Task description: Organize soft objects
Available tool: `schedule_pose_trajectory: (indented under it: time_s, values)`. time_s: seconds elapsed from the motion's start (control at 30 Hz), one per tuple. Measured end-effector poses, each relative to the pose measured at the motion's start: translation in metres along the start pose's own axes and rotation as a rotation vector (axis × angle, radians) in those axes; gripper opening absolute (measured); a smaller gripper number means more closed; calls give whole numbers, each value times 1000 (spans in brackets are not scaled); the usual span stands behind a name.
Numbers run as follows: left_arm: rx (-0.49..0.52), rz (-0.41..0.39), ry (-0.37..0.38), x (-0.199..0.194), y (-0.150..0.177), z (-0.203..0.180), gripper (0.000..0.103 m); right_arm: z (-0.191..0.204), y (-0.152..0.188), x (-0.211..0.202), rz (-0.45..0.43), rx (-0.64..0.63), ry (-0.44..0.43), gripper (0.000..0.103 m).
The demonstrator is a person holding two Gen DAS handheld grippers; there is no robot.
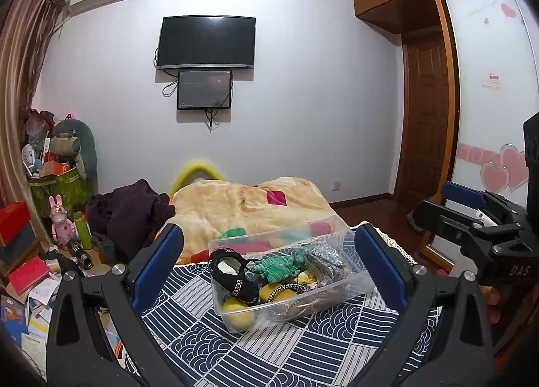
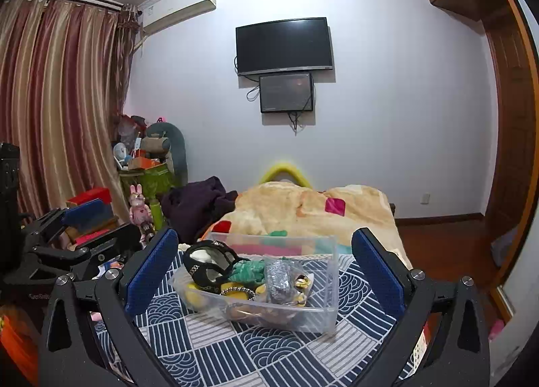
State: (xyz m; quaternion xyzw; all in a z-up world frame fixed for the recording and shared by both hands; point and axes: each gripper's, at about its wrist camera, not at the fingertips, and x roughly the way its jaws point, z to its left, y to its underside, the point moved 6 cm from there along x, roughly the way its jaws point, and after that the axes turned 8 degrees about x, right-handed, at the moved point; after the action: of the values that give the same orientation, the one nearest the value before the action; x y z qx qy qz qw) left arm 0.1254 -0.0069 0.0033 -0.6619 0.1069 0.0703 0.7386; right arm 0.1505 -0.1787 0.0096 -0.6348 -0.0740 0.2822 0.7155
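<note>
A clear plastic bin (image 1: 357,280) sits on a navy and white patterned cloth (image 1: 235,346). It holds several soft items: a black shoe-like piece (image 1: 232,274), a green cloth (image 1: 279,267), a silver glittery piece (image 1: 325,257) and yellow pieces (image 1: 237,316). My left gripper (image 1: 269,265) is open and empty, its jaws on either side of the bin, held back from it. My right gripper (image 2: 266,272) is open and empty, facing the same bin (image 2: 331,286). The right gripper also shows at the right edge of the left wrist view (image 1: 471,215).
A bed with a peach blanket (image 1: 242,205) lies behind the bin, with dark clothes (image 1: 131,215) heaped at its left. Clutter, boxes and a pink rabbit toy (image 1: 60,225) fill the left floor. A wardrobe (image 1: 488,100) stands at the right.
</note>
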Motion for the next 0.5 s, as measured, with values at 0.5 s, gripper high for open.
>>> schedule_pose_trajectory:
  time_s: [0.5]
  values:
    - [3, -3, 1, -2, -1, 1, 103, 2, -4, -3, -9, -2, -2, 103]
